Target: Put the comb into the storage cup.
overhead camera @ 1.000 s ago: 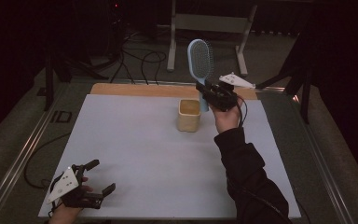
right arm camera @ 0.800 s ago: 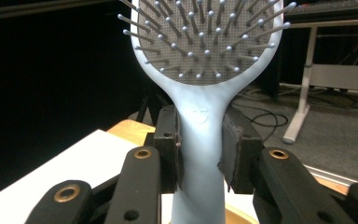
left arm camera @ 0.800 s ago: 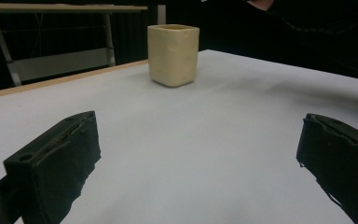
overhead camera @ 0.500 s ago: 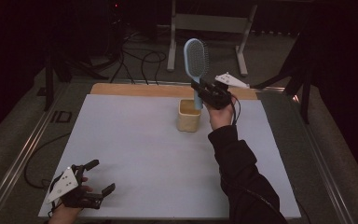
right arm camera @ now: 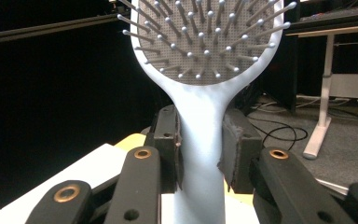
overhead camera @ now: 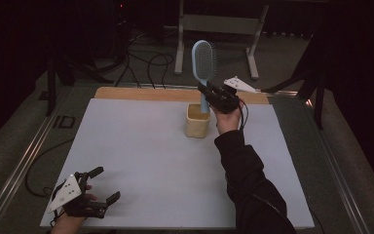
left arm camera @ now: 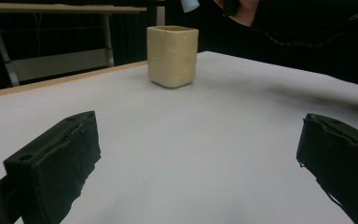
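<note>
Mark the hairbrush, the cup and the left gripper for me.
hairbrush [right arm camera: 200, 140]: right gripper view, on the pale blue handle between the jaws.
cup [left arm camera: 172, 56]: left gripper view, on its front wall.
left gripper [overhead camera: 108, 185]: high view, midway between its open jaws.

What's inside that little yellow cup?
The hairbrush handle hangs right above the cup, held by the right hand-held gripper. The cup's bottom is hidden by its walls.

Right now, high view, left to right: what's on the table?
left gripper, open on the white sheet → yellow cup → right gripper, clamped on the handle of the blue hairbrush held upright above the cup.
</note>
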A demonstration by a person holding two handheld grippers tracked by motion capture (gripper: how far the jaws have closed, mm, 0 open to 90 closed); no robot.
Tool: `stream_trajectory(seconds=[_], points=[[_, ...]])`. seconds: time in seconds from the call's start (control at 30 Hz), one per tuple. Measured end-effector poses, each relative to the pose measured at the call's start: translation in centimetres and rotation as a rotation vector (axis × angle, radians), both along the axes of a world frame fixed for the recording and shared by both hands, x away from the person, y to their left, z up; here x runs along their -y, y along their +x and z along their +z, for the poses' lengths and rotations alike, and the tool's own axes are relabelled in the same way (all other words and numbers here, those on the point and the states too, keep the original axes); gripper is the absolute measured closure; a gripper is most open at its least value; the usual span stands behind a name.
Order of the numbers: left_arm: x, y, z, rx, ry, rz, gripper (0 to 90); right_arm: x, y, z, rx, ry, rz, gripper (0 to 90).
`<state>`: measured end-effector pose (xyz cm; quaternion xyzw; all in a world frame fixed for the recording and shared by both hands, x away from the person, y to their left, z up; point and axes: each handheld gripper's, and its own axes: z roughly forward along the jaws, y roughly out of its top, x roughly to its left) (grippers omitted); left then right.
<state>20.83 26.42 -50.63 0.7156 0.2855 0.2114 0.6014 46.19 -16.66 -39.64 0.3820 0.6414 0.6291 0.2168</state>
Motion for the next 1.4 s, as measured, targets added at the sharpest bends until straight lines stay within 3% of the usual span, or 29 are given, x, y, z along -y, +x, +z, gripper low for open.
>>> stream_trajectory(seconds=[0.5,1.3,1.4], points=[[0.0,0.0,0.0,-0.002,-0.001,-0.004,0.0,0.0,0.9,-2.6,-0.004,0.033,-0.009,70.6],[0.1,0.1,-0.2,-0.009,0.004,-0.006,0.0,-0.6,1.4,-5.2,-0.023,-0.022,0.001,70.5],[0.1,0.2,-0.2,-0.010,0.004,-0.007,0.0,-0.7,1.2,-5.3,-0.023,-0.062,0.003,70.5]])
